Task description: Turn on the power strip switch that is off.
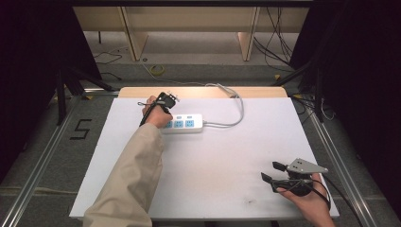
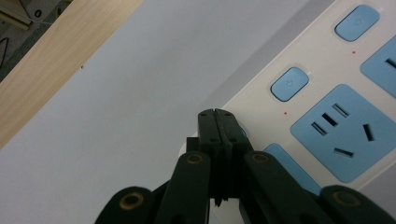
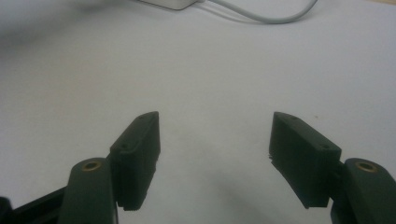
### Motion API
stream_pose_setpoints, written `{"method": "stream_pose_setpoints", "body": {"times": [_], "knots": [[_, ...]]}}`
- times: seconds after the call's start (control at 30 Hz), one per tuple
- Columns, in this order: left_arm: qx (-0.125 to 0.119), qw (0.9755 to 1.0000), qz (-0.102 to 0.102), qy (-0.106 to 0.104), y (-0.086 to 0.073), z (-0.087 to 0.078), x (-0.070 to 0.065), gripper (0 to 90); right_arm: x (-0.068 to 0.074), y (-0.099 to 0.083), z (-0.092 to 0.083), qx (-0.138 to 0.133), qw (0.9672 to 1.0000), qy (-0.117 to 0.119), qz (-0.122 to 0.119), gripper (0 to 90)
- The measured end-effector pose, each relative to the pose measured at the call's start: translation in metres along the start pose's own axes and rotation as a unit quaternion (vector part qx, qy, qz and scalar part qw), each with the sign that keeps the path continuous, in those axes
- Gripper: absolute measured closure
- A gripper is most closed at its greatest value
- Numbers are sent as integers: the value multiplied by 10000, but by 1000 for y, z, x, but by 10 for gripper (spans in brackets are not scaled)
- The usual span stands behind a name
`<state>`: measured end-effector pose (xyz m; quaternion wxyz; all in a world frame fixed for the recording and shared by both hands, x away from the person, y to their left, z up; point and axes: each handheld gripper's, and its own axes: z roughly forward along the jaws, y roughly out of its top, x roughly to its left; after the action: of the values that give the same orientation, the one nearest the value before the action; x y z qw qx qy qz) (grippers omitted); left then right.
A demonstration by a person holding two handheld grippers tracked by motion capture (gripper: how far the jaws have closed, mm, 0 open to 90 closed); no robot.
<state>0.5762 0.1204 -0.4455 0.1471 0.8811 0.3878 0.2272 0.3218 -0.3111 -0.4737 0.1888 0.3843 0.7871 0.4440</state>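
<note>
White power strip (image 1: 183, 123) with light-blue sockets, black grippers, seemingly white table (image 1: 227, 161).

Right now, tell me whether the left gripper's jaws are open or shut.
Shut. In the left gripper view, the left gripper has its two black jaws pressed together with nothing between, tips over the power strip's end.

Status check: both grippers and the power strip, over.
Left gripper shut, jaws tip-down at the white power strip with blue sockets, over its end switch. Right gripper open, empty, apart on the white table sheet. Nothing in the way.
</note>
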Motion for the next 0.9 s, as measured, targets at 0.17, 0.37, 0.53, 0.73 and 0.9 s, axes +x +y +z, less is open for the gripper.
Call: {"method": "stream_pose_setpoints", "body": {"times": [0.17,0.37,0.53,0.73,0.9], "knots": [[-3,10000,-16,-7,0,0,3,900,0,1,0,-2,10000,0,14,353],[-263,9994,-136,-196,6,-5,0,900,0,0,1,-3,10000,-1,28,356],[-26,9996,22,-267,11,-4,-2,900,0,1,1,10,10000,4,31,356],[16,9996,-116,-273,7,-4,2,900,-1,0,1,9,10000,6,33,357],[13,9991,-174,-380,10,-3,0,900,0,1,1,12,10000,9,31,357]]}}
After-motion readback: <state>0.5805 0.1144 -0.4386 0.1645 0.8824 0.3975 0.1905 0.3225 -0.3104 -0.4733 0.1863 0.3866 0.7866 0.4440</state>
